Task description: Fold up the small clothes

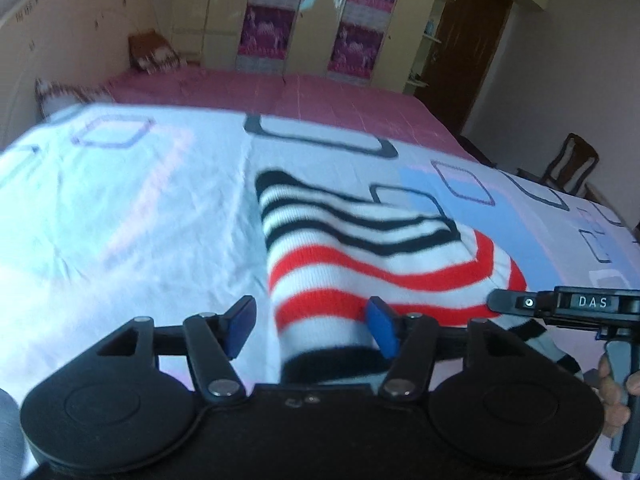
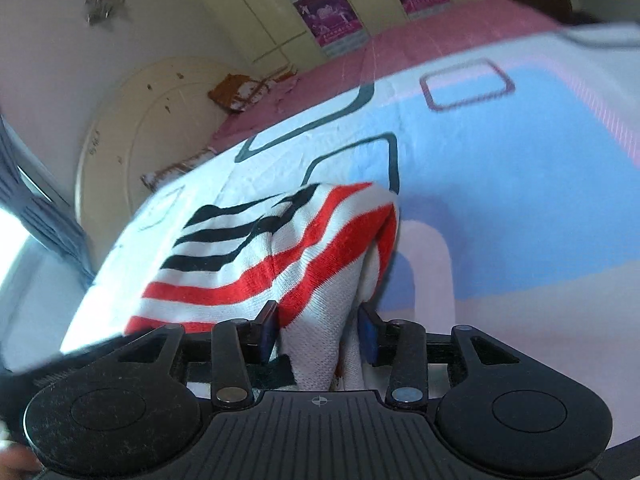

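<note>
Item under inspection: one small striped knit garment [image 1: 360, 256], white with black bands at the far end and red bands nearer the cameras. It lies on a pale patterned sheet [image 1: 120, 208] spread over a bed with a pink cover [image 1: 320, 96]. The garment is already partly doubled over; in the right wrist view a raised fold stands up along its right edge.

Left gripper [image 1: 312, 328]: jaws spread wide. The dark hem of the garment sits between the blue pads [image 1: 382, 326]. The right-hand pad touches or nearly touches the cloth, while the other stands clear of it over bare sheet. No grip is established.

Right gripper [image 2: 318, 332]: a bunched ridge of knit runs up between the two pads. The jaws are partly parted, and a narrow gap appears on the right side of the cloth. Whether the pads press on it cannot be told with certainty. This gripper also shows at the right edge of the left wrist view, just beside the garment's red-striped corner, with a hand [image 1: 612, 396] on its handle.

Handling assessment: the piece is judged light, soft and limp. It will sag and crease wherever it is unsupported, and the ribbed knit should give the pads fair friction, with little risk of slipping. It is not fragile. The best hold is judged to be the two near corners at the thicker hem band, pinching both layers together, so the fold carries over evenly.
</note>
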Available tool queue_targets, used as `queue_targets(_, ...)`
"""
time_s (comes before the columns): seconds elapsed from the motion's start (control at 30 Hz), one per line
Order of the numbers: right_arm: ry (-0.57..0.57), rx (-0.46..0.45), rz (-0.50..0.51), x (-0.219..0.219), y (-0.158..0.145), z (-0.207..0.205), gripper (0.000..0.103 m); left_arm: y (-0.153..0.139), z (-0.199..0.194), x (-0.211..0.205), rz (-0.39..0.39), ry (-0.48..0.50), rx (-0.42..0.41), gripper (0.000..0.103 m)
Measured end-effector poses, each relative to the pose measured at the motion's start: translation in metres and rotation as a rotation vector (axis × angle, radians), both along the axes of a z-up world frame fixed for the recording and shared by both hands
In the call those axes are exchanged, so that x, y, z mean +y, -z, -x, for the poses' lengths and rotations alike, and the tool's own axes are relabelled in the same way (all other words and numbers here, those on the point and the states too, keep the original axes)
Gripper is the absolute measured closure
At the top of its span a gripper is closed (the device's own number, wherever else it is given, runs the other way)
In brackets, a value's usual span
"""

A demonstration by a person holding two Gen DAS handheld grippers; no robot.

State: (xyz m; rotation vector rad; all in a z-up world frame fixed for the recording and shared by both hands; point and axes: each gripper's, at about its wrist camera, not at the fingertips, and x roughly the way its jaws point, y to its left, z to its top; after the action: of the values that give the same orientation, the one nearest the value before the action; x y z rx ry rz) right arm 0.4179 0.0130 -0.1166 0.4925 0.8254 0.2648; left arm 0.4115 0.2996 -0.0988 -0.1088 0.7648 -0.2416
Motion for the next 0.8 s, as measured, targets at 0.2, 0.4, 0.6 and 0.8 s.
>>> queue_targets(0.2,0.014,-0.101,0.126,0.011,-0.026,0.003,0.063,-0.016,-0.008,-0.002,-0.007,0.014,-0.026,0.044)
queue_targets(0.4,-0.024,-0.193,0.295,0.041,-0.045,-0.013,0.063,-0.02,-0.028,-0.028,-0.046,0.062,-0.038,0.045)
queue_targets(0.6,-0.05,-0.171,0.372,0.06,-0.026,-0.034,0.063,-0.001,-0.05,-0.044,-0.091,0.078,-0.021,0.047)
queue_targets(0.8,-0.009,-0.105,0.408,0.056,0.005,-0.051,0.071,0.022,-0.064,-0.043,-0.12,0.061,0.02,0.047)
